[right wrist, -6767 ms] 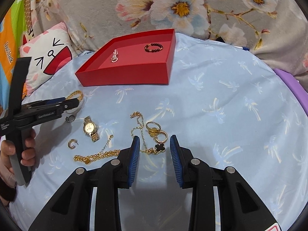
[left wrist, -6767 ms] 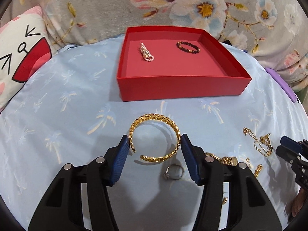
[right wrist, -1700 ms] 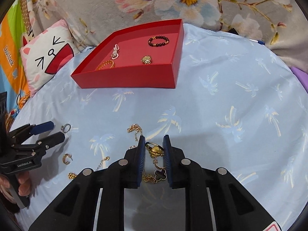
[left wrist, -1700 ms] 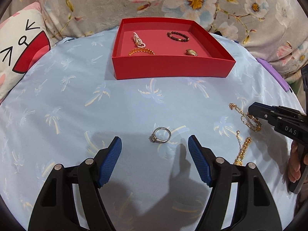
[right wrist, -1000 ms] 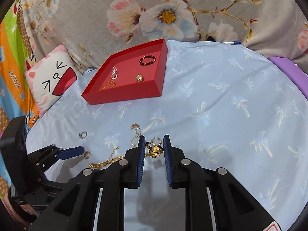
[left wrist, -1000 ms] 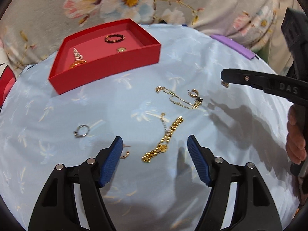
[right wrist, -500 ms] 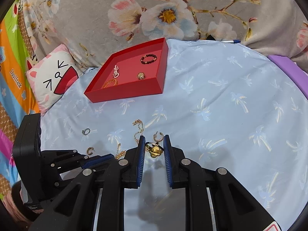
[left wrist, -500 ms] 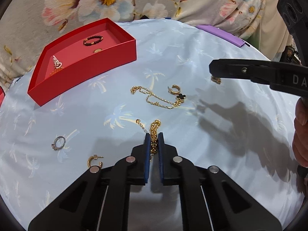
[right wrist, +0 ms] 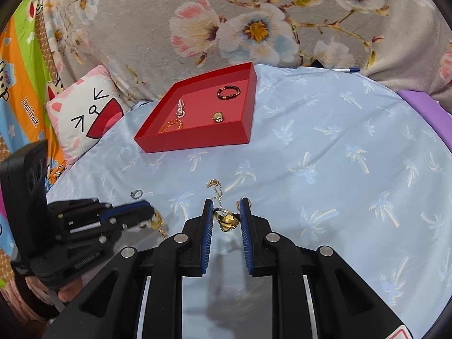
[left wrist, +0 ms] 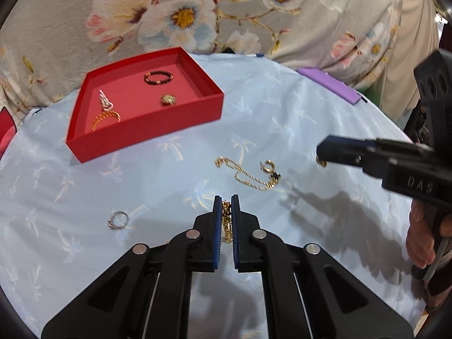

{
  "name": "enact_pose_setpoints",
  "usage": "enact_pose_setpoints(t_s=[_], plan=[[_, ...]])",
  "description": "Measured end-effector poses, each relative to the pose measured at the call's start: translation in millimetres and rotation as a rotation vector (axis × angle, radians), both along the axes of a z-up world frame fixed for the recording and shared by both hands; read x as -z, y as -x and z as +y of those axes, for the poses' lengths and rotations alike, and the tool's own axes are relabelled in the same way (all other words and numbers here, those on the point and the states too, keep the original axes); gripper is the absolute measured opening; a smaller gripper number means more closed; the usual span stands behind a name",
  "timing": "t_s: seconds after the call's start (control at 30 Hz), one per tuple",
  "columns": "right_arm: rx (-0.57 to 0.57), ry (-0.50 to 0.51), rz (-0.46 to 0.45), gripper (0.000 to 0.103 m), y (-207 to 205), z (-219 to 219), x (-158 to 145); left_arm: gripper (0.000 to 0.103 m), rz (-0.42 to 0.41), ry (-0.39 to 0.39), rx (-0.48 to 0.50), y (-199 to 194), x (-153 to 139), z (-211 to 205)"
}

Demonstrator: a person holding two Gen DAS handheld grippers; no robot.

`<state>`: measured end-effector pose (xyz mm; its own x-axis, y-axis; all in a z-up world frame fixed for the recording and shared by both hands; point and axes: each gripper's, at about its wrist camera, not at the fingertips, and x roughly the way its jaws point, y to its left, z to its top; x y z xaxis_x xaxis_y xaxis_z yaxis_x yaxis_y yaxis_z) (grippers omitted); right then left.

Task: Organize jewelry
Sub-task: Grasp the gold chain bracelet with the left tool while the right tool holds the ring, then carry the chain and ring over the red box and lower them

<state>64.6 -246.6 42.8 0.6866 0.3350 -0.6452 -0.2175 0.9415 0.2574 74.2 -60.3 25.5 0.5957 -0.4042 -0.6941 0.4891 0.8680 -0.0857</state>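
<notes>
- Pale blue cloth printed with palm trees is spread over the surface on which the jewelry lies; grey floral fabric is seen behind it.
- A red tray is placed at the far side of the cloth. Four pieces are held in it: a dark beaded bracelet, a pearl piece, a gold bangle and a small gold watch.
- The left claw is seen pressed together on a chunky gold chain bracelet, which is pinched between the blue pads. In the right wrist view the chain is seen hanging from the claw tip.
- The right claw is closed on a gold ring, which is gripped between its blue pads above the cloth.
- A thin gold chain with a black clover charm is left loose on the cloth, between the two claws and nearer than the tray.
- A gold hoop earring is seen just beside that chain's charm end.
- A silver ring lies on the cloth to the left of the left claw, well apart from the tray.
- A cat-face cushion is seen at the left edge, and a purple object at the far right of the cloth.
</notes>
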Motion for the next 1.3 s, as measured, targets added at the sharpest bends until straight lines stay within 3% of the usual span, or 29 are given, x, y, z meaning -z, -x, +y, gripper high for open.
enact_pose_setpoints(t_s=[0.33, 0.53, 0.7, 0.87, 1.03, 1.3], plan=[[-0.069, 0.078, -0.032, 0.018, -26.0, 27.4, -21.2, 0.005, -0.053, 0.004, -0.096, -38.7, -44.4, 31.7], [-0.098, 0.108, -0.053, 0.018, -78.8, 45.1, -46.3, 0.005, -0.075, 0.006, -0.174, -89.9, -67.6, 46.4], [-0.092, 0.058, -0.021, 0.018, -136.3, 51.9, -53.1, 0.005, -0.085, 0.000, -0.219, -141.7, -76.2, 49.1], [-0.070, 0.025, 0.022, 0.018, -189.0, 57.3, -46.4, 0.005, -0.085, -0.009, -0.262, -188.5, -74.8, 47.9], [-0.046, 0.058, 0.038, 0.018, -229.9, 67.1, -35.9, 0.005, -0.059, -0.033, -0.297, -231.4, -59.9, 46.7], [-0.031, 0.107, 0.068, 0.018, -267.3, 76.7, -16.1, 0.005, -0.025, -0.049, -0.323, -262.9, -35.3, 49.9]])
